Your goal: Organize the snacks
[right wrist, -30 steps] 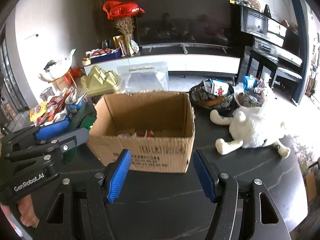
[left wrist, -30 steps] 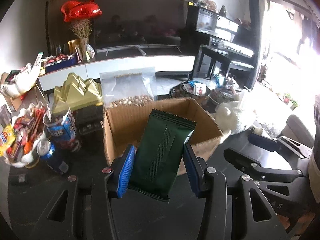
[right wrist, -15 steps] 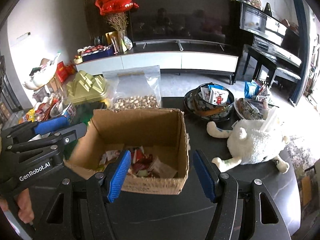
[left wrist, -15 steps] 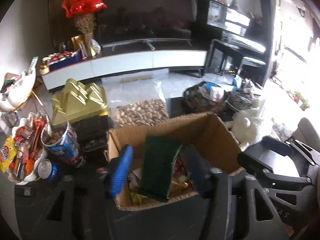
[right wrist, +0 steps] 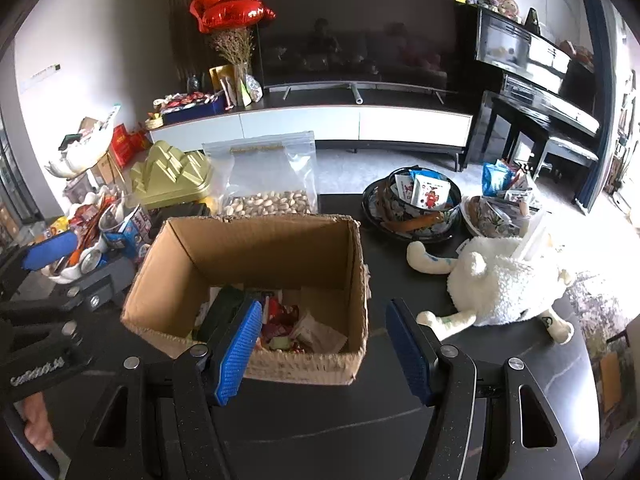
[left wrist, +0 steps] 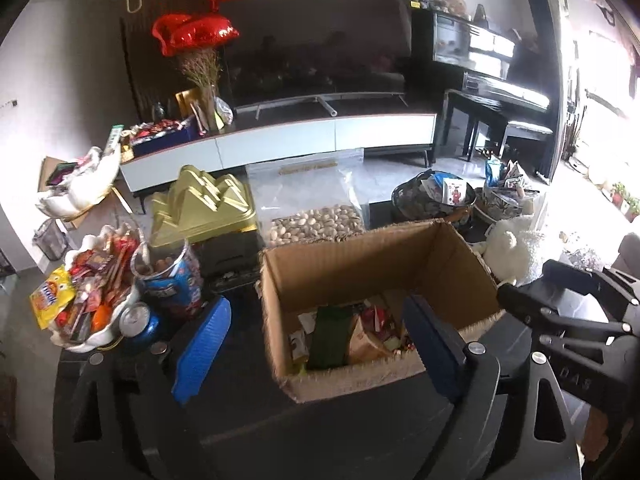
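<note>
An open cardboard box [left wrist: 376, 252] [right wrist: 264, 248] stands on the dark table and holds several snack packets. A dark green packet [left wrist: 330, 338] [right wrist: 222, 310] lies inside it on the left. My left gripper [left wrist: 316, 340] is open and empty, its blue pads spread over the box's near side. My right gripper [right wrist: 324, 350] is open and empty just in front of the box. The left gripper shows at the left of the right wrist view, with a blue pad [right wrist: 50, 250].
A white dish of snacks [left wrist: 86, 300], a can [left wrist: 138, 322] and a snack tub [left wrist: 172, 280] sit left of the box. A bag of pistachios [left wrist: 316, 220] and a gold tin [left wrist: 204, 204] stand behind it. Bowls of packets [right wrist: 420, 200] and a white plush toy [right wrist: 504, 280] sit to the right.
My left gripper carried the green packet over the box, opened and let it go; the packet now lies inside. Both grippers rose and now look down into the box.
</note>
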{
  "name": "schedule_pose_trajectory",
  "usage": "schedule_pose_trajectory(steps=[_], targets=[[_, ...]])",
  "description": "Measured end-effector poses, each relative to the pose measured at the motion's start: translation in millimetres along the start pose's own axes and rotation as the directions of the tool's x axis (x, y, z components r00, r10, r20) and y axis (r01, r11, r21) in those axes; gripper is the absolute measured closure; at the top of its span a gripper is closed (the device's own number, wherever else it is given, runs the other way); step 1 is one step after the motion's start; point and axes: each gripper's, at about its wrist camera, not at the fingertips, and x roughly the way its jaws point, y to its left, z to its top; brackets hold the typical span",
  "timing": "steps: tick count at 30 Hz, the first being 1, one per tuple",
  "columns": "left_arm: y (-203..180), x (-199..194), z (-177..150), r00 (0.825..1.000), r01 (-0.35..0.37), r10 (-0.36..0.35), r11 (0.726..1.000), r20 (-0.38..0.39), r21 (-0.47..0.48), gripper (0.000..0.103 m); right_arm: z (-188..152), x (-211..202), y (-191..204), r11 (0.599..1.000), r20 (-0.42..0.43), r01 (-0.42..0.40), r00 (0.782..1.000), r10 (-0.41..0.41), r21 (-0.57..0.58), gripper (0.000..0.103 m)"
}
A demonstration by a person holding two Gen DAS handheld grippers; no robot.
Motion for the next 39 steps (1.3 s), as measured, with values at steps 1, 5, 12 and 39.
schedule_pose_trajectory(steps=[1,5,12,39], targets=[[-1,-5,-2,1.000,-0.012,0.012,1.000,0.009,0.004,0.012,-3,-4,1,1.000,0.003,-0.001,1.000,0.001,-0.002,0.038],[-2,-32,-19,0.997,-0.039,0.038,0.999,0.064,0.015,0.005,-17,-22,2,1.000,0.028,-0.001,1.000,0.001,0.002,0.029],[-6,-74,-49,0.987,-0.086,0.082,0.996,0.142,0.022,0.000,-51,-61,4,1.000,0.080,0.000,0.997,0.000,0.001,0.023],[-25,-189,-151,0.963,-0.054,0.051,0.999,0.266,0.003,0.000,-168,-182,9,1.000,0.286,-0.022,0.958,0.016,0.018,0.014]])
